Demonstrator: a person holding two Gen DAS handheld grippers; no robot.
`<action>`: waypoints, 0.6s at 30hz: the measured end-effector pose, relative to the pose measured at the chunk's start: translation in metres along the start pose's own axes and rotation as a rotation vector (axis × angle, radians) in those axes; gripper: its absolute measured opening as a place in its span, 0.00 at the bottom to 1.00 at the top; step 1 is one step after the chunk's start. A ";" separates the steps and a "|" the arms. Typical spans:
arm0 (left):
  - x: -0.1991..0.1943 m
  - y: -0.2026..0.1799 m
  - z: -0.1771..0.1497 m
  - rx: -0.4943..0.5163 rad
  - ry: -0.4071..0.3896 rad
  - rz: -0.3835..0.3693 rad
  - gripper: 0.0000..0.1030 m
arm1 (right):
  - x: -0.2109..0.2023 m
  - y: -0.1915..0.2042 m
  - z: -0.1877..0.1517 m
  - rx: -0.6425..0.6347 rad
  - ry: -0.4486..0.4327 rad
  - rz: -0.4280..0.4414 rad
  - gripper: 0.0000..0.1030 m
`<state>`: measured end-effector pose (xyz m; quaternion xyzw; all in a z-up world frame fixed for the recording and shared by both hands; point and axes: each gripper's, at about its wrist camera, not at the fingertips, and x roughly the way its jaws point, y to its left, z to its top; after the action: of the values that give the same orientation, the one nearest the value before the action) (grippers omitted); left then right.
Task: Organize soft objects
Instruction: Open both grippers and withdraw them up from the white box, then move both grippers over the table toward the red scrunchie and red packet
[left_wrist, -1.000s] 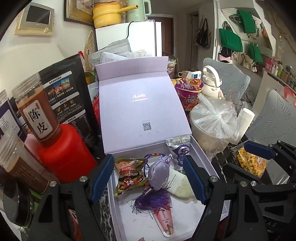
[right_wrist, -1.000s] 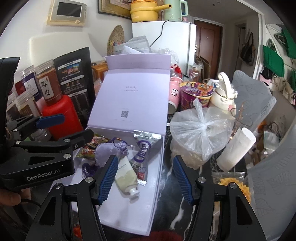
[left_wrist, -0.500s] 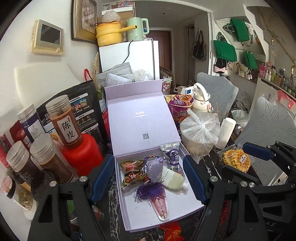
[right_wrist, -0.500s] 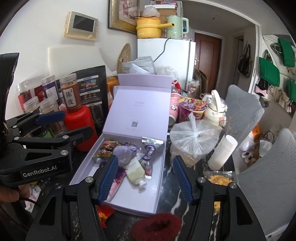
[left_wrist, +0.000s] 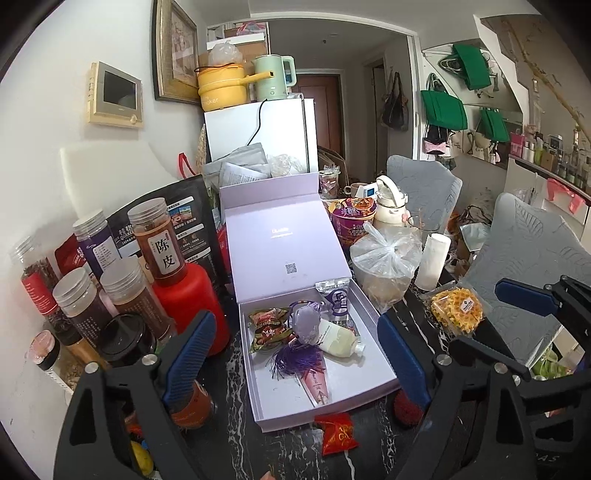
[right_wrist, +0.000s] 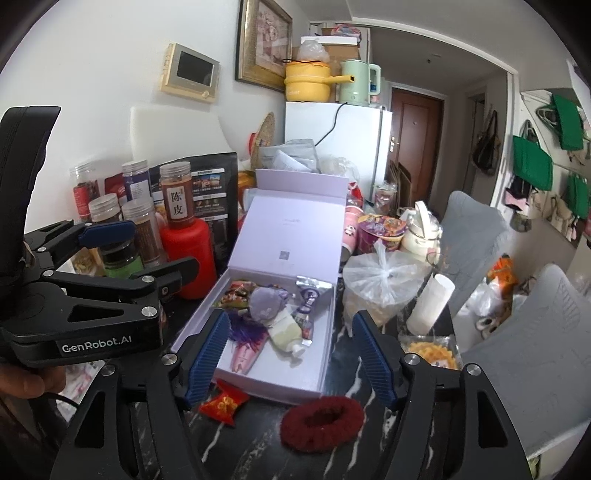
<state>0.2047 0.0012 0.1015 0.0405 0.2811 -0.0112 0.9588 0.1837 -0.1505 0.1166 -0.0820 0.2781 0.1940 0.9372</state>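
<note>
Tools (left_wrist: 295, 354) above cluttered black marble tabletop (left_wrist: 288, 454)

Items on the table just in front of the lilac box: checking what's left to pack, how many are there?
2: a red packet by the near left corner of the box, a dark red scrunchie right of it. Others may be hidden.

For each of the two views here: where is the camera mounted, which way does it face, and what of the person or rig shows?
Left wrist: sits on the left gripper, facing down at the open lilac box; the right gripper's finger shows at right.
Right wrist: sits on the right gripper, facing the same box; the left gripper and a hand show at left.
Shared: box, red jug, white fridge.
</note>
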 end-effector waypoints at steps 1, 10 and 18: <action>-0.004 0.000 -0.002 -0.001 -0.003 -0.002 0.88 | -0.003 0.000 -0.003 0.001 -0.001 -0.003 0.69; -0.028 -0.005 -0.024 0.010 -0.030 -0.018 0.88 | -0.025 0.005 -0.029 0.022 -0.005 -0.023 0.75; -0.039 -0.011 -0.046 0.010 -0.023 -0.054 0.88 | -0.040 0.010 -0.050 0.037 -0.010 -0.025 0.77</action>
<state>0.1468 -0.0055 0.0833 0.0375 0.2709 -0.0388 0.9611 0.1243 -0.1671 0.0971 -0.0673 0.2758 0.1773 0.9423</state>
